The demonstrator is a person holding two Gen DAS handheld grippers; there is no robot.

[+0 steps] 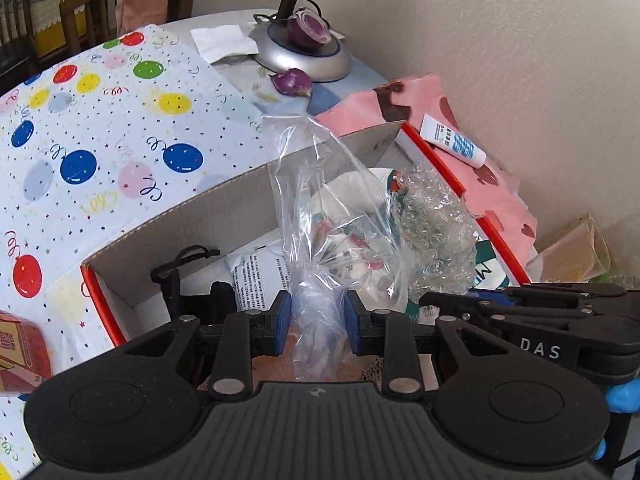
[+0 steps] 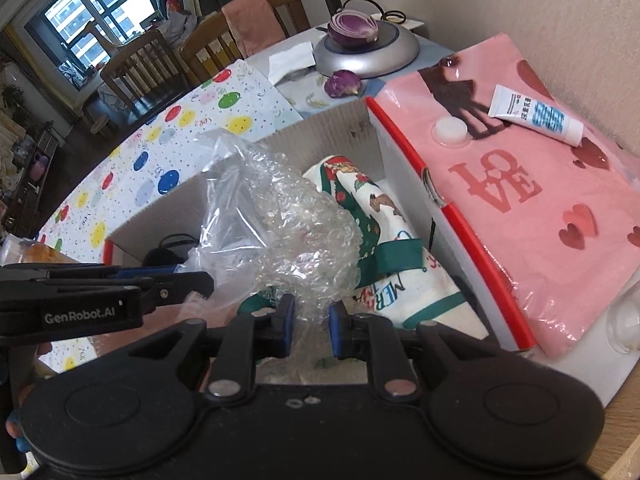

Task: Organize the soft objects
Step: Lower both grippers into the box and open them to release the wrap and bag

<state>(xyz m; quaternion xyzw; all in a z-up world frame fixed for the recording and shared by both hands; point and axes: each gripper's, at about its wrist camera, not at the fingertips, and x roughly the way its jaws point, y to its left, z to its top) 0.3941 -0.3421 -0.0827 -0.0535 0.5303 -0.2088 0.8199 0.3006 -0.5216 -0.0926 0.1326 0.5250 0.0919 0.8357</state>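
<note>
One cardboard box [image 2: 280,140], open, red-edged. Inside: one Christmas-print cloth [image 2: 384,216] and one black strap [image 1: 176,272]. One clear plastic bag [image 1: 320,240], pinched by the left gripper [image 1: 318,322] above the box. One wad of bubble wrap [image 2: 304,224], clamped by the right gripper [image 2: 312,330] over the box. One cream tube [image 2: 536,118] on one pink LOVE towel bag [image 2: 520,208] beside the box.

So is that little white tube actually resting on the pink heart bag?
Touching. The right wrist view shows the white tube lying flat on the pink heart bag, its shadow directly beneath it with no gap. The left wrist view agrees.
</note>
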